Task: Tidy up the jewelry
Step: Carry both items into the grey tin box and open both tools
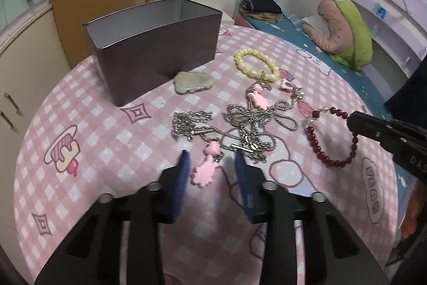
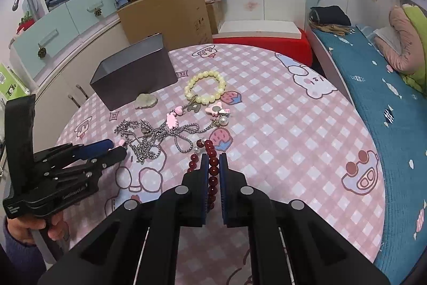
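Right gripper point(image 2: 213, 165) clamped on red bead bracelet point(image 2: 212, 170); left gripper point(image 1: 212, 165) part-open astride pink charm point(image 1: 204, 173), unpinched; lift bracelet straight, clear chains point(image 1: 240, 130), drop into tin point(image 1: 149, 45) upper left.

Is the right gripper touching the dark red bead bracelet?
Touching. In the right wrist view, the right gripper has both blue pads closed on the beads of the dark red bead bracelet, with no gap on either side.

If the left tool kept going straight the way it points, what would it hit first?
Most likely the pink charm lying between the left tool's open fingers, with the tangled silver chains just beyond. Depth is hard to judge here.
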`<state>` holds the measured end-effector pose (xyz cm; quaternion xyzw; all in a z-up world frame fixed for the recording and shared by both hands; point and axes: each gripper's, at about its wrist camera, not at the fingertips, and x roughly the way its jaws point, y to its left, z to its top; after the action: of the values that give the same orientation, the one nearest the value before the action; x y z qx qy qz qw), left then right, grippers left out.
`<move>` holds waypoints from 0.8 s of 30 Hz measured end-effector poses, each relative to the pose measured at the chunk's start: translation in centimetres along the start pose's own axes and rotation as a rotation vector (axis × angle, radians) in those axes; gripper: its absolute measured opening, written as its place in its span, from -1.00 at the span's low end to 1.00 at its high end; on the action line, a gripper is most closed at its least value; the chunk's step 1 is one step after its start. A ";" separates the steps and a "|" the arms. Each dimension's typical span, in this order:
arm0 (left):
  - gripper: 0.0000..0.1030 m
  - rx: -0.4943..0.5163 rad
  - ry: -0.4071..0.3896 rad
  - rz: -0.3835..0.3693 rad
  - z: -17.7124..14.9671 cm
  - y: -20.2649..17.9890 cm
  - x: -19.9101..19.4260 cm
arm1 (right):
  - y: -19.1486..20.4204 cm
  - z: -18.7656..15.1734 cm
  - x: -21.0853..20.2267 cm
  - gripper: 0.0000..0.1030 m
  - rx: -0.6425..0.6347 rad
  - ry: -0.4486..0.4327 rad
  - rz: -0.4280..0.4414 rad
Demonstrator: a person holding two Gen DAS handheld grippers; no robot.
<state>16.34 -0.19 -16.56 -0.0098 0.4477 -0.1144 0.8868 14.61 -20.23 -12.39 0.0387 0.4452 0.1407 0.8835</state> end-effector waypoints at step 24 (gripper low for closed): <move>-0.77 0.051 -0.166 -0.159 4.5 0.3 -8.9 | 3.4 5.1 -4.7 -0.86 -0.098 -0.121 -0.011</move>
<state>14.83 1.65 -6.85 -0.0320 0.3674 -0.1943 0.9090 15.29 -18.05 -4.99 0.0015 0.3838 0.1547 0.9104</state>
